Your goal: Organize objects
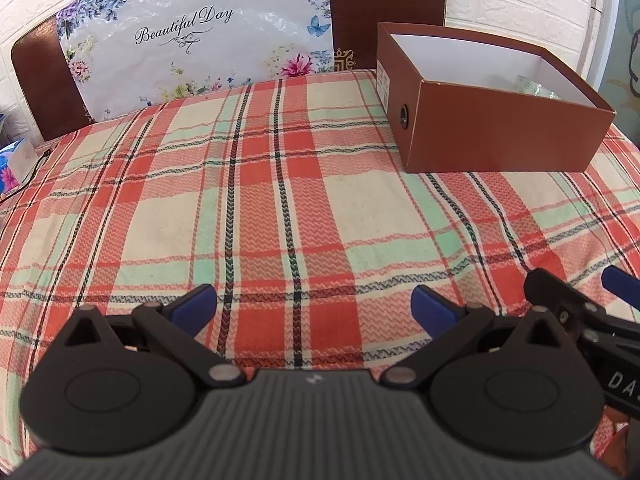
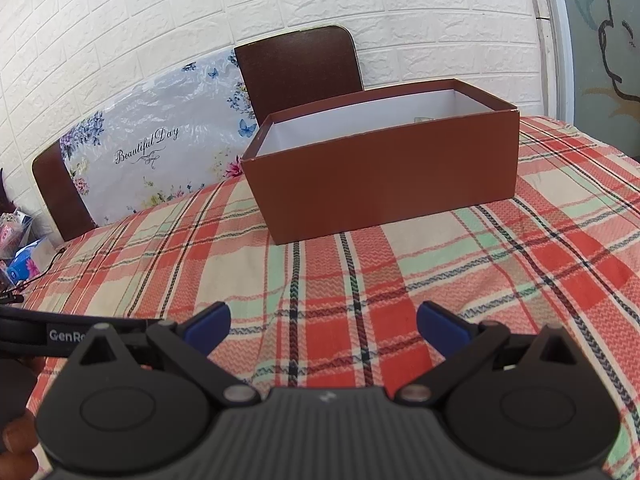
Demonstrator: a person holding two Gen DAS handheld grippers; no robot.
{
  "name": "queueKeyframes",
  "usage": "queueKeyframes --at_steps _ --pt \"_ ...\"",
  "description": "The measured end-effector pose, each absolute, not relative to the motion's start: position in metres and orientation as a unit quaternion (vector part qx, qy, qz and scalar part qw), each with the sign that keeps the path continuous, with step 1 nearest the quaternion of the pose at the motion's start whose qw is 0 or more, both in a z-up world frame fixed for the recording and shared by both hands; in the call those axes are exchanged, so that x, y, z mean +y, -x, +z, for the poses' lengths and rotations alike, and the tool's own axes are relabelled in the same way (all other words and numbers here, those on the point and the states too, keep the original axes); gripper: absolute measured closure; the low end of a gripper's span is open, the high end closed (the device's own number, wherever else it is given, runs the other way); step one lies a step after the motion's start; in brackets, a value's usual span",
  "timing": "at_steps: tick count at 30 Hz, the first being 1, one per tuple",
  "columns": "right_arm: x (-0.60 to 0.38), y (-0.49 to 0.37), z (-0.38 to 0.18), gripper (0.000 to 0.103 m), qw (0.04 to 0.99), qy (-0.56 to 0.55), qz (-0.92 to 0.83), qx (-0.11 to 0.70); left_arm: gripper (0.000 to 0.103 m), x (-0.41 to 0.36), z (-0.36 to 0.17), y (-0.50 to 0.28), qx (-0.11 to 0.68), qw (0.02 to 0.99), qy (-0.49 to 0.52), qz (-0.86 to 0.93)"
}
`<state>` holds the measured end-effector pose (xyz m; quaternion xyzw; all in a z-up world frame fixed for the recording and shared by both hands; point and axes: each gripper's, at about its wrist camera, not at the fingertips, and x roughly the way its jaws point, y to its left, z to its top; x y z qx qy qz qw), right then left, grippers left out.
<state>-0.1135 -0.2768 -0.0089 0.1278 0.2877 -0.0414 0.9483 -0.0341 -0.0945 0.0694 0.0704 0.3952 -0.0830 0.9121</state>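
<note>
A brown open box with a white inside stands at the far right of the plaid tablecloth; a clear, greenish item shows just over its rim. In the right wrist view the same box sits straight ahead, and only a sliver of that item peeks out. My left gripper hovers low over the cloth, open, with nothing between its blue fingertips. My right gripper is open and empty too, short of the box. The right gripper's body shows at the left view's right edge.
Two dark brown chair backs stand behind the table, with a floral "Beautiful Day" plastic bag leaning between them. Small packets and a black cable lie at the table's left edge. A white brick wall is behind.
</note>
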Motion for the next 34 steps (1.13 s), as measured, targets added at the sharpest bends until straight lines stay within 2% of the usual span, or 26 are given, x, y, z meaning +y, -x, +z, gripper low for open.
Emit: queueKeyframes --at_steps 28,34 --pt "-0.2723 0.1186 -0.0092 0.0 0.949 -0.127 -0.042 0.284 0.0 -0.0896 0.0699 0.0373 0.399 0.911 -0.054 -0.09" --pt "-0.2727 0.1184 -0.009 0.0 0.949 -0.127 -0.041 0.284 0.0 -0.0882 0.074 0.0394 0.38 0.918 -0.046 -0.102"
